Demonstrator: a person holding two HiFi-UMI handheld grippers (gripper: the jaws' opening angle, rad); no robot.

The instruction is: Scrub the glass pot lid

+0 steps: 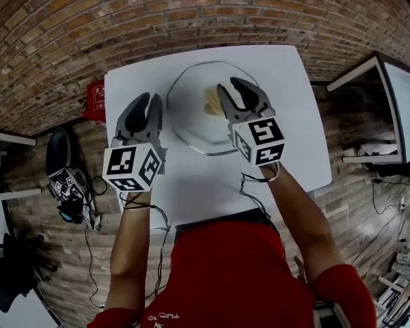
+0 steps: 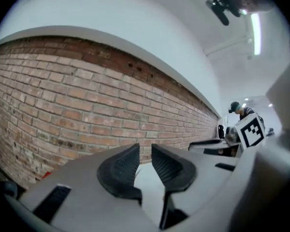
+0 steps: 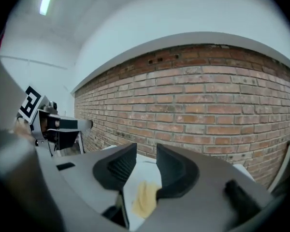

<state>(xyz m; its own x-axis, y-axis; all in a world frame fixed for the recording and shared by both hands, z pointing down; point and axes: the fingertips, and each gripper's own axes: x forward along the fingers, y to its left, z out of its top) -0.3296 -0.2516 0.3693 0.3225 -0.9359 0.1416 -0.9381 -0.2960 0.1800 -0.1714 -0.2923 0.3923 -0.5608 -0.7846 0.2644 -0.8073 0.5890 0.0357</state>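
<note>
The glass pot lid (image 1: 190, 118) lies flat at the middle of the white table (image 1: 297, 149). A yellow scrub pad (image 1: 212, 102) rests on it right of centre. My right gripper (image 1: 231, 87) hovers over the lid with its tips beside the pad, jaws apart and nothing between them. In the right gripper view the pad (image 3: 146, 200) shows low under the gap of the right gripper (image 3: 146, 152). My left gripper (image 1: 147, 101) is over the table just left of the lid's rim. It is open and empty, and the left gripper view shows the left gripper (image 2: 145, 152) facing a brick wall.
A red object (image 1: 93, 99) sits on the brick floor beyond the table's left edge, with a black item (image 1: 58, 152) and a marker cube (image 1: 67, 183) nearer me. Another white table (image 1: 404, 101) stands to the right. A person (image 2: 239, 111) is far off.
</note>
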